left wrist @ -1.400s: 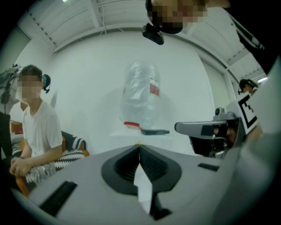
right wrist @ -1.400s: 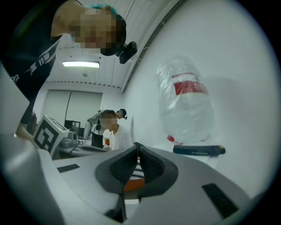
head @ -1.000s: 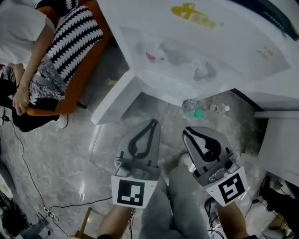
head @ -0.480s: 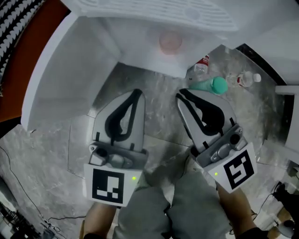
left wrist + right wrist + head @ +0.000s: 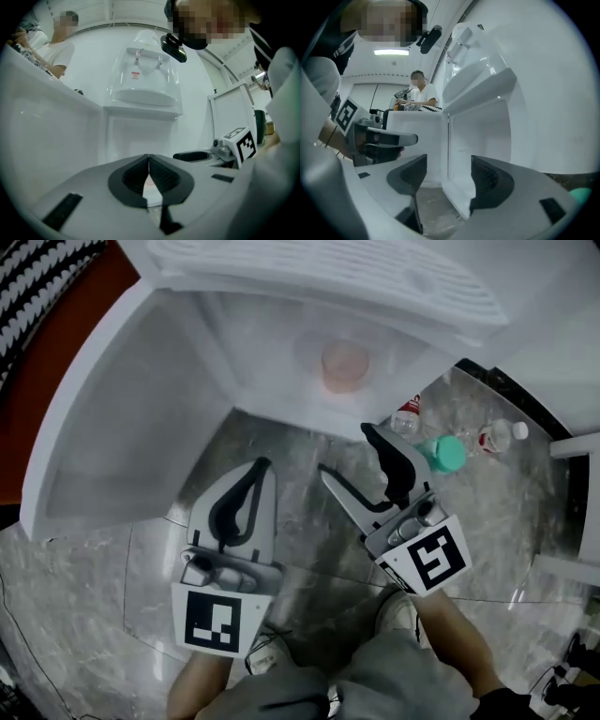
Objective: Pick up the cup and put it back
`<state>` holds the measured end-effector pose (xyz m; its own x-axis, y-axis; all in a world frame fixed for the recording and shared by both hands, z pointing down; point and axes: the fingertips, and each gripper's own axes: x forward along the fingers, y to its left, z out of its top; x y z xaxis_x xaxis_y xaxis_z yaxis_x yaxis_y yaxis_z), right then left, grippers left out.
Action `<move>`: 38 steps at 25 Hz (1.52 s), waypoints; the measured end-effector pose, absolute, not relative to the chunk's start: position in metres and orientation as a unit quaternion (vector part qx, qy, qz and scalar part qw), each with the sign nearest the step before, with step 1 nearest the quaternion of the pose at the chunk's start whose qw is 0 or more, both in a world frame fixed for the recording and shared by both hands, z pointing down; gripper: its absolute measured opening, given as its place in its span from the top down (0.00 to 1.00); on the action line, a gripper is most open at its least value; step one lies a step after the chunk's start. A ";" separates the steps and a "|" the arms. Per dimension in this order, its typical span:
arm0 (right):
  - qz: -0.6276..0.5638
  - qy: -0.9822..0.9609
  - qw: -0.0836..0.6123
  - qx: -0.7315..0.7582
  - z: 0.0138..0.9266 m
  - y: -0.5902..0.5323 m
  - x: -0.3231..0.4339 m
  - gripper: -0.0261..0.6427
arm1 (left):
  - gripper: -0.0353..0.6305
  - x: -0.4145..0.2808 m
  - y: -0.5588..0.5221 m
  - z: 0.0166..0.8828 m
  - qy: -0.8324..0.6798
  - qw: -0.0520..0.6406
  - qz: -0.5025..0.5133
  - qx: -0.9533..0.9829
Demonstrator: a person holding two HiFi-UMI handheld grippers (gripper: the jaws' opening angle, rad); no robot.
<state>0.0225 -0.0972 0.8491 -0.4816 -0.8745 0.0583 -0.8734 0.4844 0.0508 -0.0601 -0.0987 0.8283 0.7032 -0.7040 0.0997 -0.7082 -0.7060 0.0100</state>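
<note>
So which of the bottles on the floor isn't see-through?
The teal bottle, middle of the three. The red-labelled bottle and the white-capped bottle either side of it are clear plastic.

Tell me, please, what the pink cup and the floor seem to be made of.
Cup: probably plastic, pale pink and matt-looking, though the view is hazy. Floor: polished stone or stone-look tile, judging by grey veining and glossy reflections.
</note>
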 end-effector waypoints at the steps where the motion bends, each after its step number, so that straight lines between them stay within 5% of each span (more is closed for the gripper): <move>1: 0.001 -0.854 0.038 0.519 0.855 -0.103 0.024 0.51 | 0.93 -0.064 -0.100 0.830 -0.385 0.025 0.043 0.921; 18: 0.027 -0.695 0.069 0.716 0.935 -0.203 0.075 0.48 | 0.93 -0.094 -0.111 0.855 -0.398 0.053 0.044 0.915; 25: 0.007 -0.633 0.111 0.766 0.947 -0.222 0.085 0.69 | 0.93 -0.094 -0.101 0.866 -0.385 0.072 0.051 0.919; 27: 0.022 -0.632 0.104 0.768 0.950 -0.227 0.083 0.67 | 0.93 -0.095 -0.095 0.871 -0.382 0.074 0.064 0.919; 30: 0.032 -0.640 0.093 0.762 0.951 -0.234 0.079 0.51 | 0.93 -0.097 -0.090 0.872 -0.377 0.072 0.070 0.921; 38: 0.057 -0.611 0.081 0.785 0.950 -0.272 0.093 0.51 | 0.93 -0.105 -0.086 0.870 -0.377 0.075 0.069 0.921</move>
<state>0.0933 -0.2724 0.9503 0.2470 -0.9504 0.1890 -0.9690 -0.2404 0.0570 -0.1054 -0.0862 0.8702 0.7060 -0.6841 0.1833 -0.7047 -0.7043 0.0857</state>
